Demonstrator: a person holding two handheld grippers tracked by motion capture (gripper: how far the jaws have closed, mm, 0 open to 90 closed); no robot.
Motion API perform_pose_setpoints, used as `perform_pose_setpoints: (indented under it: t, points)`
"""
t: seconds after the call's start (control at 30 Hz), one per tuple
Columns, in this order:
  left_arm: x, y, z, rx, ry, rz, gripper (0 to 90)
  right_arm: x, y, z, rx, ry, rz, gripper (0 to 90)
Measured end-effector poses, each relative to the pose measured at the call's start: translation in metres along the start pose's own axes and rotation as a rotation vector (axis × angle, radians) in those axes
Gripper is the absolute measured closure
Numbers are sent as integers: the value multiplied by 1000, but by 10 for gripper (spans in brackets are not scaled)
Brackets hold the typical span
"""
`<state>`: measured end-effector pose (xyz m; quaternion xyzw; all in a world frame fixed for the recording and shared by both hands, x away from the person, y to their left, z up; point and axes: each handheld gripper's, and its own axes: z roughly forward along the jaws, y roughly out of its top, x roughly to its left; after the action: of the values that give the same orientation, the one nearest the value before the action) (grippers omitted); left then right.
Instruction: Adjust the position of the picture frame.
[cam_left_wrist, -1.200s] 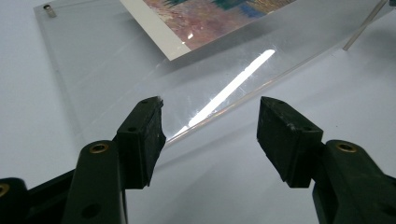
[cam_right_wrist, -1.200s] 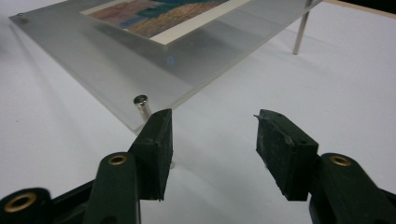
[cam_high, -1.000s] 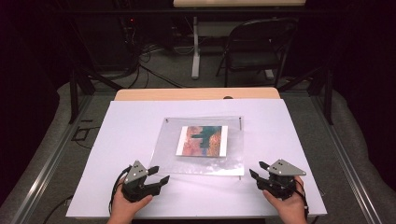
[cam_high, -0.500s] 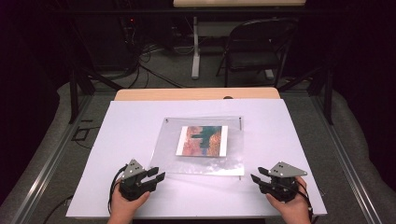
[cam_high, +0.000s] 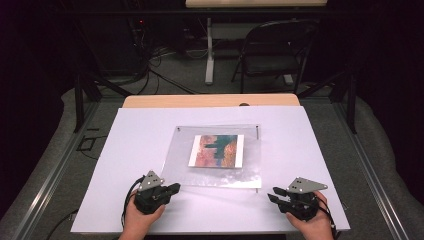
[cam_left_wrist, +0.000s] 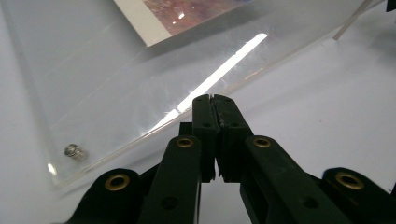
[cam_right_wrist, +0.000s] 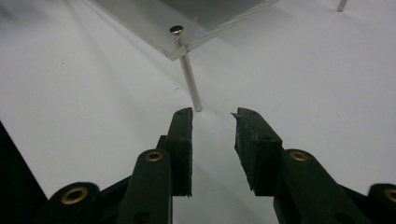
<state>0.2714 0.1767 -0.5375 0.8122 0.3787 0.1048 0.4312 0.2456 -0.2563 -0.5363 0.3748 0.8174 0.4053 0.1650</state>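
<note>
A clear acrylic frame holding a rust-and-teal picture stands on short metal posts on the white table. My left gripper is at the frame's near left corner. Its jaws have just been closing and now stand shut with nothing between them, tips against the clear plate's edge, near a corner screw. My right gripper is by the near right corner. Its jaws have just been closing and stand open, empty, just short of a corner post.
Both hands rest near the table's front edge. Behind the white table is a wooden tabletop. A folding chair and floor cables lie beyond. Metal rails run along both sides.
The left gripper's jaws have closed from wide open to shut. The right gripper's jaws have narrowed. Neither hand has shifted much, and the frame has stayed put.
</note>
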Motion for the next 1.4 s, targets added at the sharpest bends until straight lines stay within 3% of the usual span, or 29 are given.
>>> perform_pose_setpoints:
  t: [0.33,0.57,0.63,0.73,1.07,1.3,1.4]
  points:
    - [-19,5,19,59,-39,77,900,8,6,16,8,25,-21,667]
    - [-28,4,34,107,-46,89,900,8,14,34,10,43,-38,668]
    - [-28,5,35,104,-46,87,900,8,15,36,6,43,-38,668]
    - [-27,9,39,97,-68,49,900,5,16,42,6,45,-29,683]
    - [-40,19,58,111,-92,45,900,3,20,47,1,71,-30,799]
    - [-45,26,67,107,-111,36,900,1,21,48,-2,97,-3,807]
    - [-46,27,71,114,-110,23,900,2,22,47,1,93,-19,816]
